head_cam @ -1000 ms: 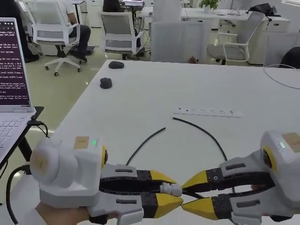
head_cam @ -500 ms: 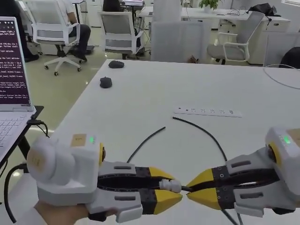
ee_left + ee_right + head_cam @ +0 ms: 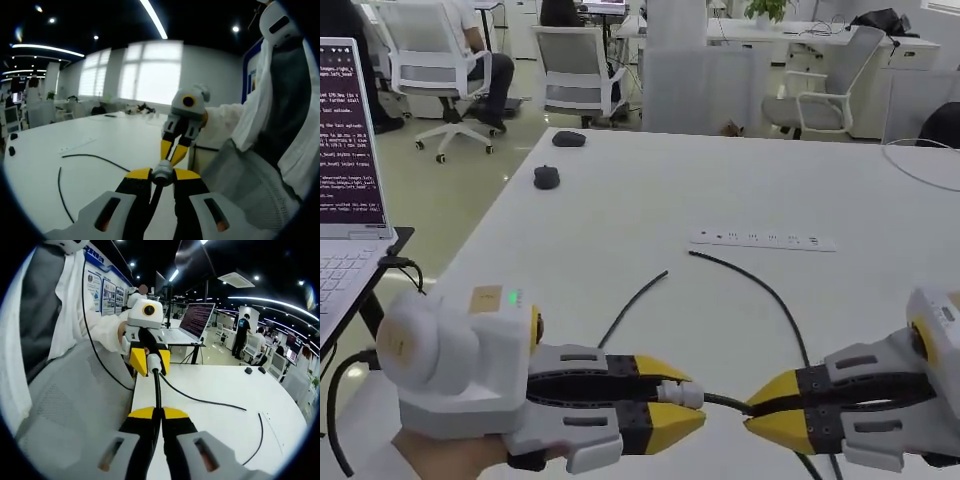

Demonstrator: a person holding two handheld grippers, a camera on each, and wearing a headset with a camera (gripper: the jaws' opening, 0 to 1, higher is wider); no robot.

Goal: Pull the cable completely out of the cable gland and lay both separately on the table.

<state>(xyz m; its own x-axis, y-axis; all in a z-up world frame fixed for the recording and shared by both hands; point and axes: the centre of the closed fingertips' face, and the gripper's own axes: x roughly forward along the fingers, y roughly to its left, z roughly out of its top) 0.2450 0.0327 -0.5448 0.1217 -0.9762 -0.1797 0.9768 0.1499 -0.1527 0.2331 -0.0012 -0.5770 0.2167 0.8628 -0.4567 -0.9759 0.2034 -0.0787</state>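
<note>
Left gripper (image 3: 678,405): jaws closed on the white cable gland (image 3: 682,394), held low over the table (image 3: 620,200) near its front edge.
Right gripper (image 3: 752,412): jaws clamped on the black cable (image 3: 725,402), tips facing the left gripper, close but apart.
Cable: a short bare stretch spans from gland to right jaws, and its end sits in the gland.
Table: a long strand (image 3: 765,290) curves from near the power strip (image 3: 760,240) toward the right gripper. A shorter strand (image 3: 632,308) lies left of it. Cannot tell whether either joins the held cable.
Far side: mouse (image 3: 547,177).
Left of table: laptop (image 3: 345,150), screen lit.
</note>
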